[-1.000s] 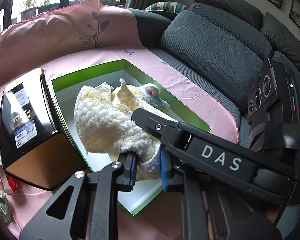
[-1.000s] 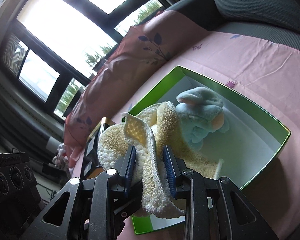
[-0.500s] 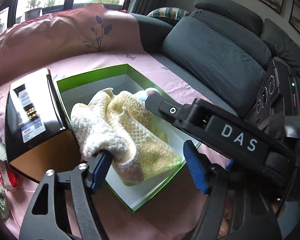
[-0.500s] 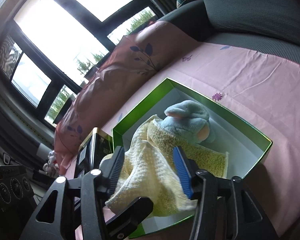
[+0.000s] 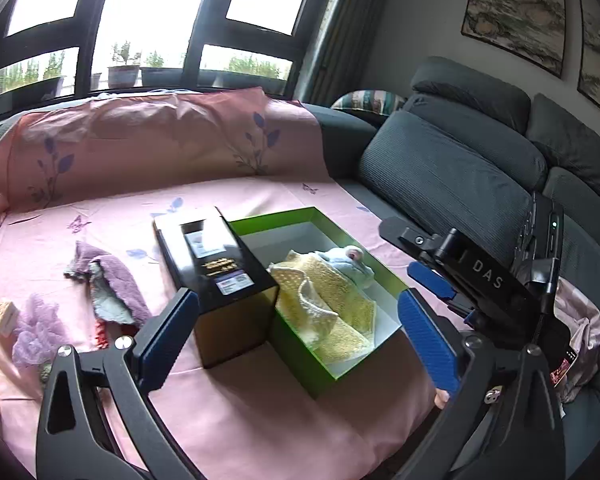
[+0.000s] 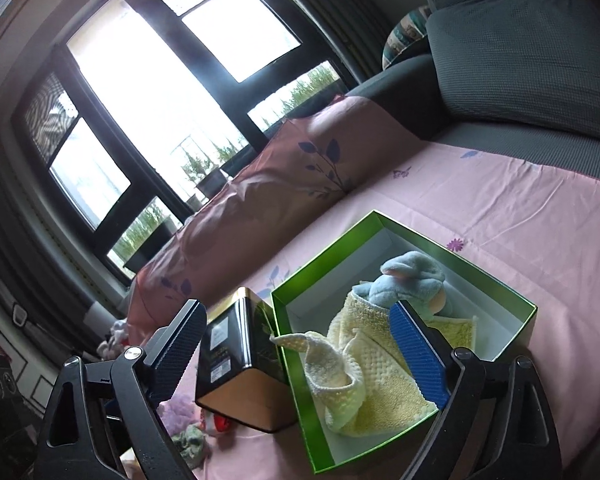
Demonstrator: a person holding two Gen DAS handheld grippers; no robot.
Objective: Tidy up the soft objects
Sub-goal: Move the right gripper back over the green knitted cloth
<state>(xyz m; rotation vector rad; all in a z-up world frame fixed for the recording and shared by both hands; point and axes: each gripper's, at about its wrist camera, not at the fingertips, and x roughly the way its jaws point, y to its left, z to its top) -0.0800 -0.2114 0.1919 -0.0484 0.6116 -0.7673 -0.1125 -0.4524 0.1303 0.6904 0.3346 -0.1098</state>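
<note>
**Partner:** Status of the tongs?

**Me:** Both pairs spreading, jaws opening wide. Left gripper [image 5: 296, 332]: nothing between the pads. Right gripper [image 6: 300, 356]: the same, though the yellow towel [image 6: 364, 380] shows behind its right pad. I judge that as lying behind, not pinched.

**Partner:** Where's the towel?

**Me:** Ahead of and below both tongs, inside the green box [image 5: 384, 276], bunched, one corner poking over the near-left wall. A blue plush toy [image 6: 412, 284] lies at the far end, half on the towel. A black box [image 5: 216, 276] stands against the green one, to my left.

**Partner:** What's left?

**Me:** Off to the left of my left tongs, loose on the pink sheet [image 5: 260, 412]: a purple cloth [image 5: 112, 280], a lilac frilly piece [image 5: 32, 332], and a bit of red I can't identify. I judge these the next pickups.

**Partner:** Risks?

**Me:** Three. The raised towel corner could snag a finger on the next pass and drag the towel out. The heap sits high, so adding more may spill over the rim. And swinging left takes my tongs past the black box; a clipped edge would shove it, and the green box along with it.
</note>
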